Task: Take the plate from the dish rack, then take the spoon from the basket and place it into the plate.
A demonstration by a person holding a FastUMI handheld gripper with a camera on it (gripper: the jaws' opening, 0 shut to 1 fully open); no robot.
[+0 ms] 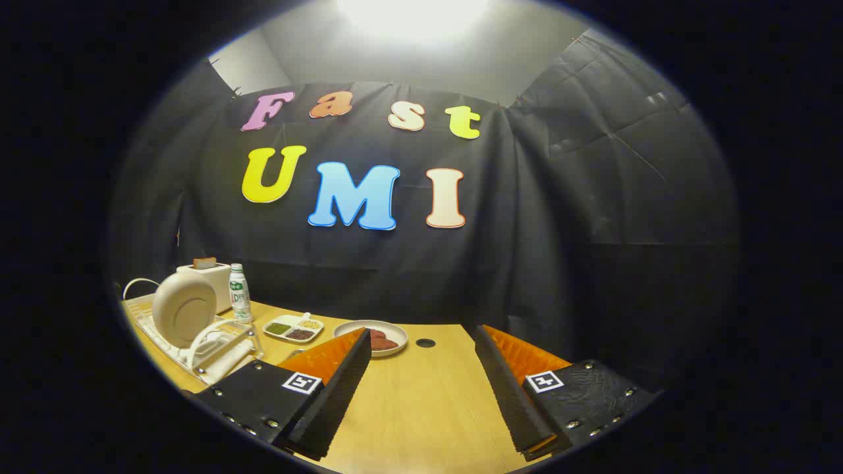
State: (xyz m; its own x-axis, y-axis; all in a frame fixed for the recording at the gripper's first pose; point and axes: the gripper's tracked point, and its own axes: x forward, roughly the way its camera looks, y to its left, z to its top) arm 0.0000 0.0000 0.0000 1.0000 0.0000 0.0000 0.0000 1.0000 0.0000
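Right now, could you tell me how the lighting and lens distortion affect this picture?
Gripper view: a bright overhead light blows out the top; fisheye bends the table edge; the upright plate in the dish rack stays sharp and evenly lit; the open gripper holds nothing.

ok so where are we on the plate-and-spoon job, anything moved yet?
Nothing looks done: the plate stands upright in the dish rack. In hand: nothing. The tongs are open over bare table, rack ahead to their left. Left: lift the plate, set it down, then fetch the spoon; I can't make out the basket.
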